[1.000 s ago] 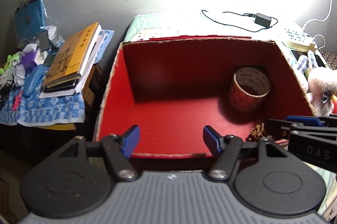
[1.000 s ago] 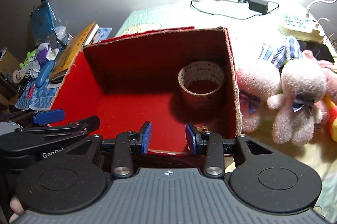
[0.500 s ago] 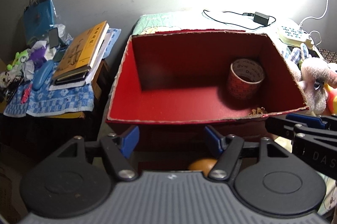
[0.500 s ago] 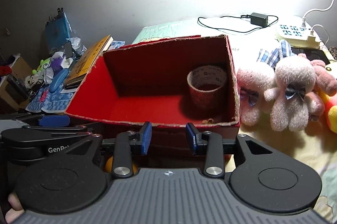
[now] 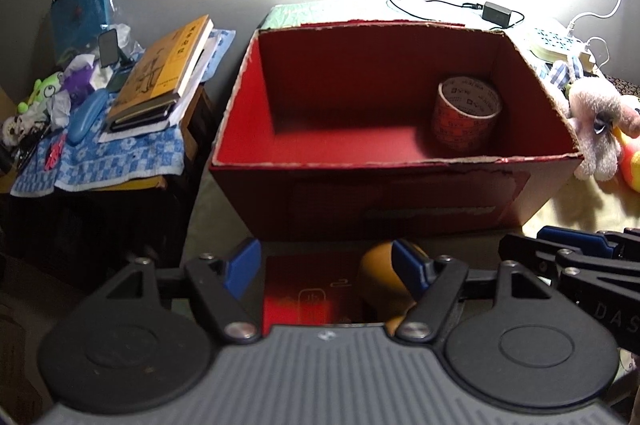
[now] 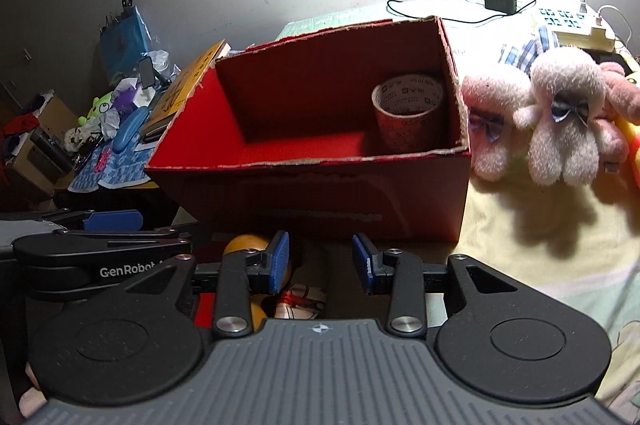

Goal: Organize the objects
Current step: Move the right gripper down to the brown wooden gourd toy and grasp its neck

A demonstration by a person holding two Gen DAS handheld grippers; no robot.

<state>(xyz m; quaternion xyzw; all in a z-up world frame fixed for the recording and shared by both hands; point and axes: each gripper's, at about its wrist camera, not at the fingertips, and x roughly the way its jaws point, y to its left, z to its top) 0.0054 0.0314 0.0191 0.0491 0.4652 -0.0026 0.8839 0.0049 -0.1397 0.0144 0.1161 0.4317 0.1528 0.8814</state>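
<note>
A red cardboard box stands open on the bed with a roll of printed tape upright in its right back corner. My left gripper is open and empty, in front of the box's near wall, above a flat red item and an orange round object. My right gripper is open and empty beside it, over the orange object and a small patterned item.
Pink plush toys lie right of the box. A power strip and charger lie behind. A side table on the left holds books and clutter on a blue cloth.
Both grippers have pulled back and down from over the box's inside to in front of its near wall. The orange object and the red item have come into view below them.
</note>
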